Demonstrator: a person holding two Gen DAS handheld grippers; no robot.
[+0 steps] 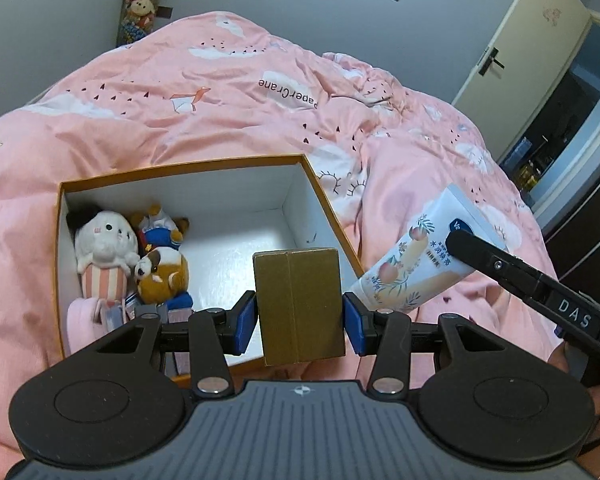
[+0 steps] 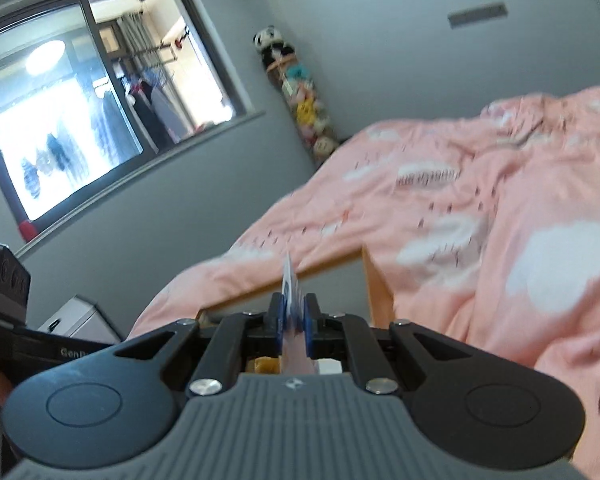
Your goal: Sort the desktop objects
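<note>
The left gripper (image 1: 299,322) has its blue pads clamped on the two side faces of a small brown cardboard box (image 1: 299,304), carried above the near edge of the open orange-rimmed storage box (image 1: 328,200). The right gripper (image 2: 291,326) is nearly shut, pinching the flat crimped end of a white hand-cream tube (image 1: 416,258) just to the right of the left gripper's right finger.

To place the brown box well, I would judge it best to carry it forward over the bare white floor ahead of the left gripper — clear of the plush toys (image 1: 130,256) packed ahead and to its left — lower it until it sits, then release. The tube should wait outside the rim so the two tools do not collide.

The brown box stands with its long axis running away from the left gripper, seam facing the camera. The tube's long axis slants — its wide end points toward the left gripper, its crimped end away to the right.
</note>
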